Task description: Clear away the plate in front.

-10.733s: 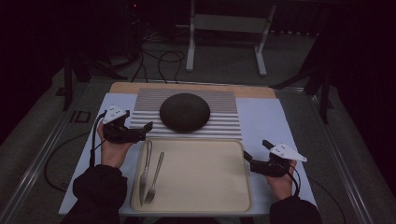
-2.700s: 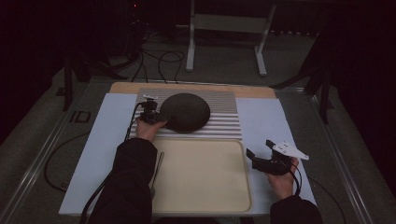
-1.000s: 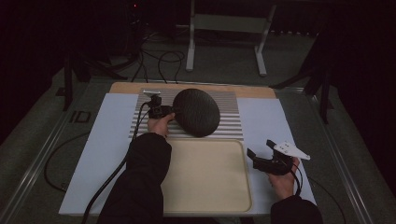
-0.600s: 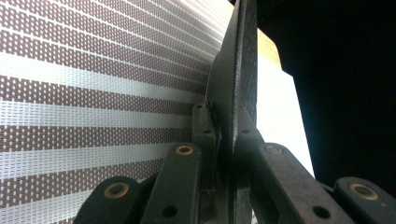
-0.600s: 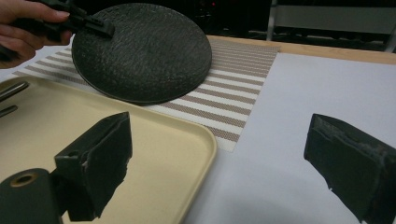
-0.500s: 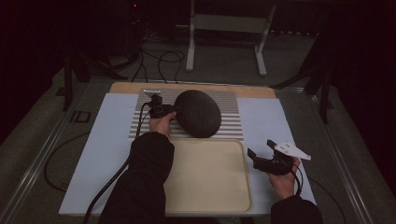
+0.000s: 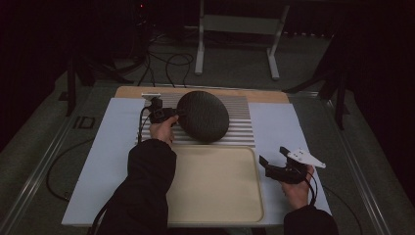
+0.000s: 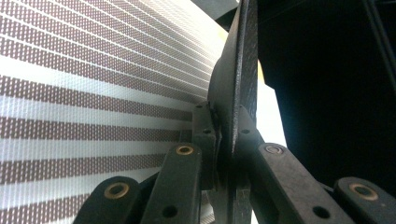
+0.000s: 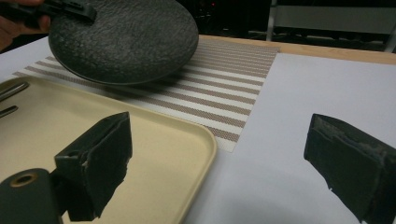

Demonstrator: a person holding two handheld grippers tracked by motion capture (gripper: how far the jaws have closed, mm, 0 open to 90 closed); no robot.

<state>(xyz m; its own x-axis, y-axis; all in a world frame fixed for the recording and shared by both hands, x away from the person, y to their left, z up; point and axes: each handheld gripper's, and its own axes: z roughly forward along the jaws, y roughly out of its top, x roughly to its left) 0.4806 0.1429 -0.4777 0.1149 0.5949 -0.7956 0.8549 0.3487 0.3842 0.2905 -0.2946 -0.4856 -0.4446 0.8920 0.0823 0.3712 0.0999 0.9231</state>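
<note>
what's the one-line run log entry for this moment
left gripper: shut on round dark textured plate, tilted over striped mat | right gripper: open, empty

Dark grey, pebbled plate [image 7: 203, 116]. Brown-and-white striped placemat [image 7: 240, 120] beneath. Cream tray [image 7: 215, 186] at six o'clock. Pale blue-white table [image 7: 110, 147] cover. Black claws [image 9: 219, 168].
</note>
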